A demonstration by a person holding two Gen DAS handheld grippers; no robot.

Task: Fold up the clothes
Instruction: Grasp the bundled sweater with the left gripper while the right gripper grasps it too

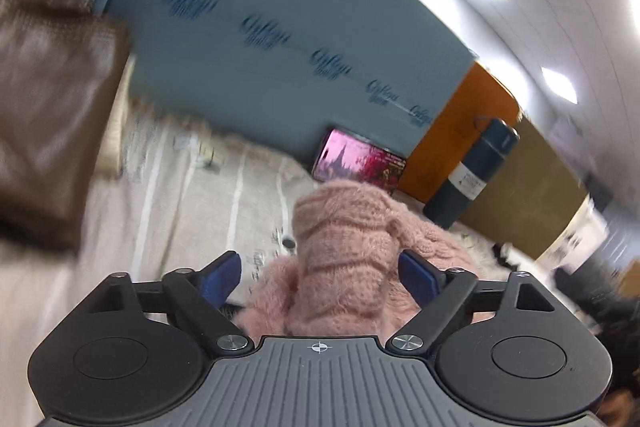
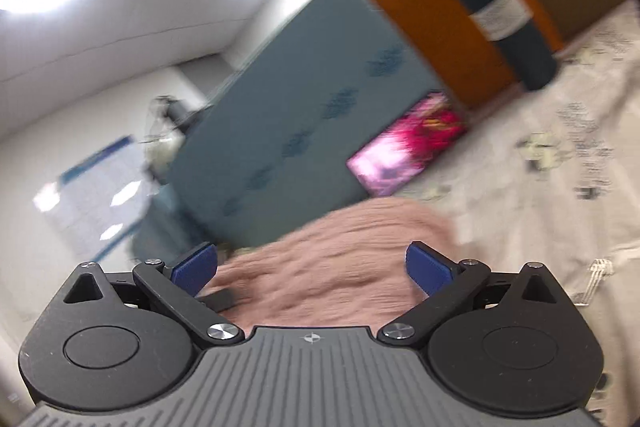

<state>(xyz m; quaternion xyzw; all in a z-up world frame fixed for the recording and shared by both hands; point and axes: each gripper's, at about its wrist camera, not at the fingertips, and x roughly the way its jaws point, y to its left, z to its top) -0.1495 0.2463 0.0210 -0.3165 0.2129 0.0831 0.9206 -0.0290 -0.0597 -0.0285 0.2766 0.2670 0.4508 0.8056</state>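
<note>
Bunched pink knit sweater (image 1: pixel 344 259) fills gap between left fingers (image 1: pixel 416 273); dark blue bottle (image 1: pixel 472 171) and glowing pink phone (image 1: pixel 358 159) stand beyond.

In the left wrist view, the sweater (image 1: pixel 344 259) sits bunched at lower centre, between the spread fingers of the left gripper (image 1: pixel 320 275), on the cloth-covered table (image 1: pixel 192 195). Behind it, at centre, a tablet (image 1: pixel 356 161) leans against the wall panel (image 1: pixel 280 47). A bottle (image 1: pixel 472 173) stands to the right of the tablet. A blurred bag (image 1: pixel 52 107) fills the left edge.

In the right wrist view, the sweater (image 2: pixel 320 267) lies at lower centre within the wide-apart fingers of the right gripper (image 2: pixel 312 267), with the tablet (image 2: pixel 404 143) above it and the bottle (image 2: pixel 492 3) at upper right.
</note>
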